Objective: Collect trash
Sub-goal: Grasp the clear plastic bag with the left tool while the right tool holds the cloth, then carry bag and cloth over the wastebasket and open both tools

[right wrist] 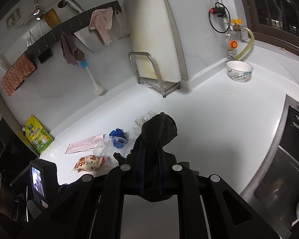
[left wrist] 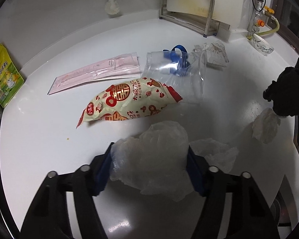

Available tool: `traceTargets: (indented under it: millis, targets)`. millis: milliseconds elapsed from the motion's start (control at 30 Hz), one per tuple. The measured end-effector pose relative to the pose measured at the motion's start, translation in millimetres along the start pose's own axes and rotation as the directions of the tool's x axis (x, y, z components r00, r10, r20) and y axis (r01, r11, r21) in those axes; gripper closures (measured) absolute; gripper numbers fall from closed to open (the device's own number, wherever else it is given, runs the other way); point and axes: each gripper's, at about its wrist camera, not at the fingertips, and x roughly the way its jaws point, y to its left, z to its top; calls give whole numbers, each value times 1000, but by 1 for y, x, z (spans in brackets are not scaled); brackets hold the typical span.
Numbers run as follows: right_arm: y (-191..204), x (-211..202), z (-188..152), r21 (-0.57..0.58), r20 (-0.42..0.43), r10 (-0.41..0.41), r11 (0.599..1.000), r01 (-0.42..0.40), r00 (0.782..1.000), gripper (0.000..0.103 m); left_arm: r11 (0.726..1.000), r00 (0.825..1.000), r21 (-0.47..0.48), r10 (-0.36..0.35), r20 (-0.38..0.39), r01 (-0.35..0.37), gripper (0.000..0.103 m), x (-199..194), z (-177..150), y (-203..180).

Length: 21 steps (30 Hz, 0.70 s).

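White kitchen counter (left wrist: pixel 39 139) is stretching under you as your left gripper (left wrist: pixel 149 165) is clamping the crumpled plastic bag (left wrist: pixel 149 155) at lower centre for collecting, while your right gripper (right wrist: pixel 150 155) is pinching a dark cloth (right wrist: pixel 159 131) clear.

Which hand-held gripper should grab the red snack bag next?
Neither is free now. Left hand-held gripper is nearer: the snack bag lies just ahead, but a crumpled plastic bag sits between its fingers. Right hand-held gripper is shut on a dark cloth.
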Motion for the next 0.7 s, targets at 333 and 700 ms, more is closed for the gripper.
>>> traceTargets:
  millis: [333,700]
  targets:
    - [-9,-25,5,13,47,-8,1000,7,999,93,1000,999,4,-29,43,29,62,-25,6,-2]
    - [-16,-57,-14,20,43,-9,1000,9,999,93,998,993,50,-48,106,43,62,-72,-3,-20]
